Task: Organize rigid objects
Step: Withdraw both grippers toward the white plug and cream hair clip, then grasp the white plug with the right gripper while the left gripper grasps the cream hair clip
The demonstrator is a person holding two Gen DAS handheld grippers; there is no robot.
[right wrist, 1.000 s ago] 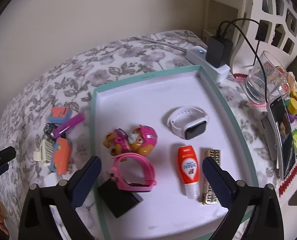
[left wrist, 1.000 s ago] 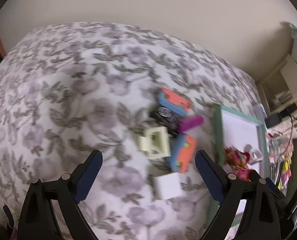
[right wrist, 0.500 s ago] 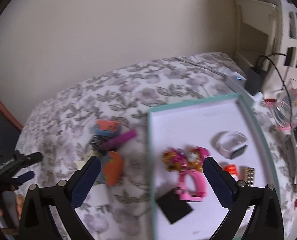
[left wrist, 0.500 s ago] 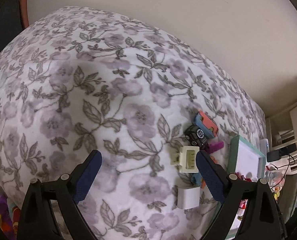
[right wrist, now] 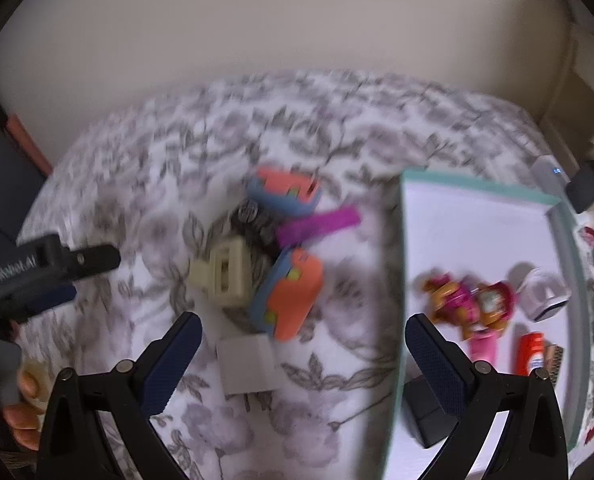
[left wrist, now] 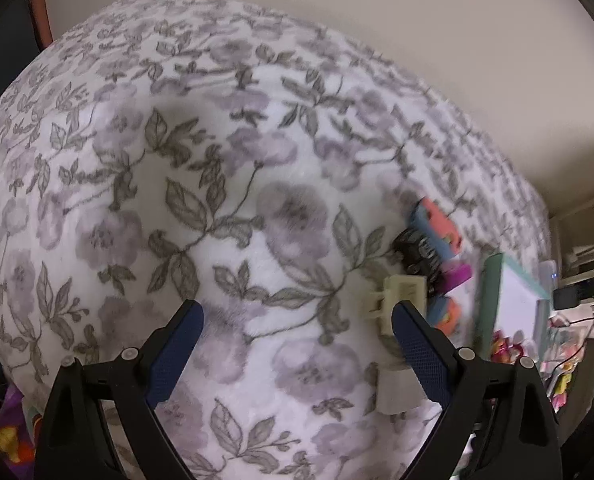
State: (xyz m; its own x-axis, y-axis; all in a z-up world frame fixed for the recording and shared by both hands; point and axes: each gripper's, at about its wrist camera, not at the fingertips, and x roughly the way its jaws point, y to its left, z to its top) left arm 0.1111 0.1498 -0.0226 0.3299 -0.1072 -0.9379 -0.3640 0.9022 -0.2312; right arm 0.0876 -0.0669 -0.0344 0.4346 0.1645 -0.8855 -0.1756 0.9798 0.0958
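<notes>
Both tongs stand wide open and hold nothing: the right gripper (right wrist: 303, 354) hangs over the floral blanket (right wrist: 145, 184) with the loose pile just ahead of its fingers, while the left gripper (left wrist: 297, 340) points at bare blanket, the pile off past its right finger. The things yet to be sorted lie bunched together on the blanket, left of the teal-rimmed tray (right wrist: 477, 196): a cream hair claw clip (right wrist: 223, 276), two orange-and-blue toy pieces (right wrist: 291, 296), a magenta stick (right wrist: 317, 226), a small black round thing (right wrist: 253, 216) and a white block (right wrist: 247, 366) nearest the right fingers. The tray already holds a pup figure (right wrist: 473, 304), a white smartwatch (right wrist: 543, 294), a red tube (right wrist: 533, 354), a pink band part-hidden by the right finger and a dark square block (right wrist: 429, 416). The likely trouble is the crowding: the clip, the black thing and the lower toy piece touch or overlap, so a closing finger could catch two at once or shove a neighbour aside. The blanket is soft (it gives under pressure, I would judge), so a low finger may snag in the fabric. Both views are smeared by motion, which makes a hurried aim riskier, and the left gripper body (right wrist: 45, 268) beside the pile could collide with the right.
</notes>
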